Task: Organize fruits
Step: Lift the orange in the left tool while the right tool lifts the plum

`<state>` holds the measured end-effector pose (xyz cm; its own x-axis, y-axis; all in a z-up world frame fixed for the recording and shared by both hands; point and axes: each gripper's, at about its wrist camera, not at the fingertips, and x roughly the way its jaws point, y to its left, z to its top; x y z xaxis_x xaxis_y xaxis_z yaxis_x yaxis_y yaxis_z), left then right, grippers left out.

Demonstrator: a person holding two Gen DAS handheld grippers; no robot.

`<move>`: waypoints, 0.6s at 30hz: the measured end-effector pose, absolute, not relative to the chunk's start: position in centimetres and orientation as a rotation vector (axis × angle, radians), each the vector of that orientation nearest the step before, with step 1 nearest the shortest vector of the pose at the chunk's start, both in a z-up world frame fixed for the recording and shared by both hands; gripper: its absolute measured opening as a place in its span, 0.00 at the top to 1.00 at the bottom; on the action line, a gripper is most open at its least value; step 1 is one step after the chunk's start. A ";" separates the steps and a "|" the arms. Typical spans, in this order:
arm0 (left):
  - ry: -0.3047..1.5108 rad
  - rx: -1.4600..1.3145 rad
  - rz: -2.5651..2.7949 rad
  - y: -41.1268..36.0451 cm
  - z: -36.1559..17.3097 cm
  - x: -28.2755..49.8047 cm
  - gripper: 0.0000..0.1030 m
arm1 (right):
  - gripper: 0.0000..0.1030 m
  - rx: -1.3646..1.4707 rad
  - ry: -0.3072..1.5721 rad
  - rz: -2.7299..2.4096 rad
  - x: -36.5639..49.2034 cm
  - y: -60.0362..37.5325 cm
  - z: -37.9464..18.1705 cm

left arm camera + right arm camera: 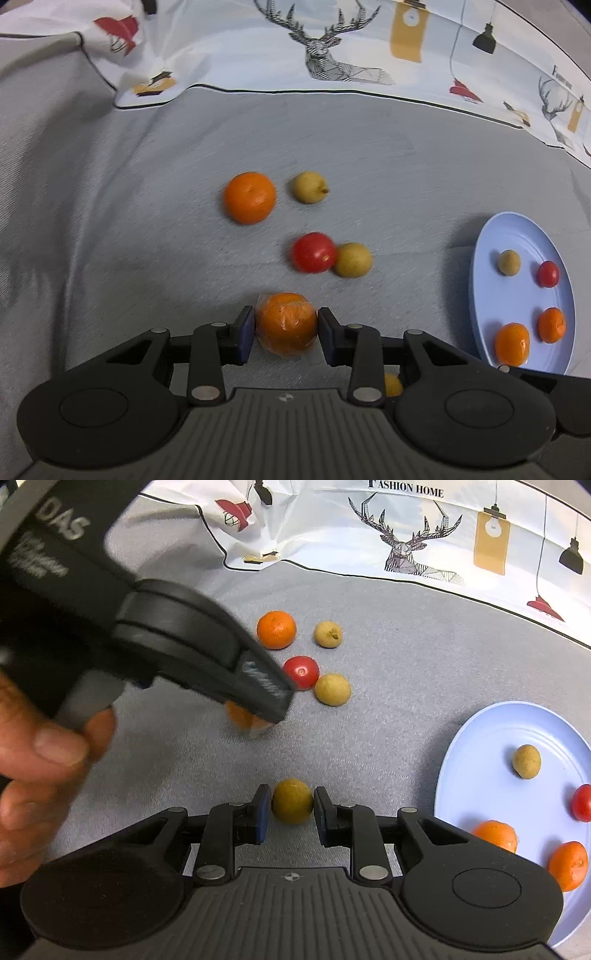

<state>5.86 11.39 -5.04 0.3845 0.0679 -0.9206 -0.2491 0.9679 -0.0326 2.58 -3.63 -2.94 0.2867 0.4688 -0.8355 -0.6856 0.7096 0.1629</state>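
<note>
My left gripper [286, 326] is shut on a plastic-wrapped orange [286, 323] that rests low over the grey cloth. My right gripper [292, 805] is shut on a small brown-yellow fruit [292, 800]. A light blue plate [487, 258] at the right holds two oranges, a red tomato [547, 274] and a brown fruit [509, 262]. Loose on the cloth ahead lie a bare orange [250, 197], a yellow fruit [309, 186], a red tomato [313, 253] and another yellow fruit [352, 259] touching that tomato.
A white cloth printed with deer and lamps [332, 48] borders the grey cloth [147, 221] at the back. In the right wrist view a person's hand [44, 746] holds the left gripper's black body across the upper left. The plate's rim [454, 760] lies close to my right gripper.
</note>
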 end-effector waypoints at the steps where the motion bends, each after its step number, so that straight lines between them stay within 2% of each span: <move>1: 1.164 -0.174 0.206 11.4 -5.0 5.7 0.61 | 0.75 -0.247 1.020 0.780 2.5 -3.7 -2.9; 18: 1.200 -0.146 0.195 11.0 -6.0 6.4 0.61 | 0.74 -0.252 1.036 0.775 2.8 -3.6 -3.1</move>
